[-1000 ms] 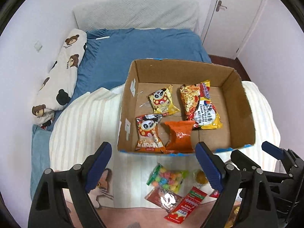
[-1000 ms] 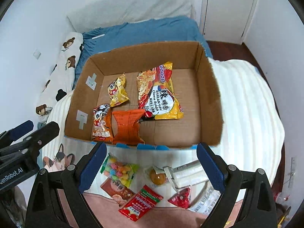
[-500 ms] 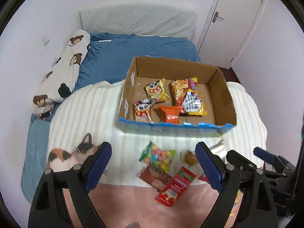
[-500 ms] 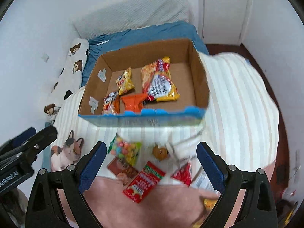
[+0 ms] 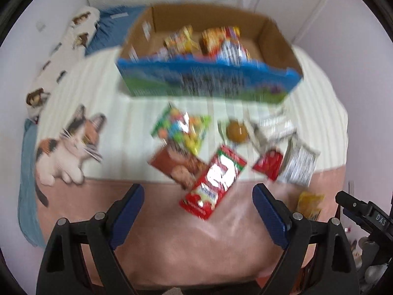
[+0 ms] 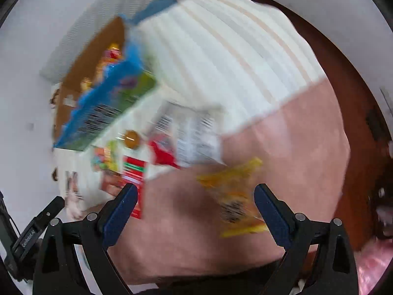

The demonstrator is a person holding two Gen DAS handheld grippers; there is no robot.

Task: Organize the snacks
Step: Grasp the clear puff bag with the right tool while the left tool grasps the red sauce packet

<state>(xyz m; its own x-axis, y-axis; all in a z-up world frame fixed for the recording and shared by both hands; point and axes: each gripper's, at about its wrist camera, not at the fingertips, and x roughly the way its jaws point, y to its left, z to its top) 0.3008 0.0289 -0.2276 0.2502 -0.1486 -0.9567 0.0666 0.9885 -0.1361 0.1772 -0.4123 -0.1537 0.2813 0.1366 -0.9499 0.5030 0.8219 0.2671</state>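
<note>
Both views are motion-blurred. A cardboard box (image 5: 208, 83) with a blue front wall holds several snack packets on the bed; it shows in the right wrist view (image 6: 105, 103) at the left. Loose snacks lie in front of it: a colourful candy bag (image 5: 181, 129), a brown packet (image 5: 179, 168), a red packet (image 5: 216, 184), a small red packet (image 5: 267, 166), a round brown sweet (image 5: 236, 131) and white wrappers (image 5: 298, 163). A yellow packet (image 6: 235, 194) lies on the pink blanket between my right fingers. My left gripper (image 5: 197, 215) is open above the red packet. My right gripper (image 6: 195, 211) is open.
The bed has a striped white blanket (image 6: 221, 49) with a cat print (image 5: 66, 147) and a pink band (image 5: 172, 241). A bear-print pillow (image 5: 56, 68) lies at the left. Brown floor (image 6: 356, 147) shows past the bed's right edge. The right gripper's body (image 5: 368, 218) is at my left view's lower right.
Both grippers have pulled back from the box and dropped toward the loose snacks. The right gripper has swung right, over the yellow packet. Both stay open.
</note>
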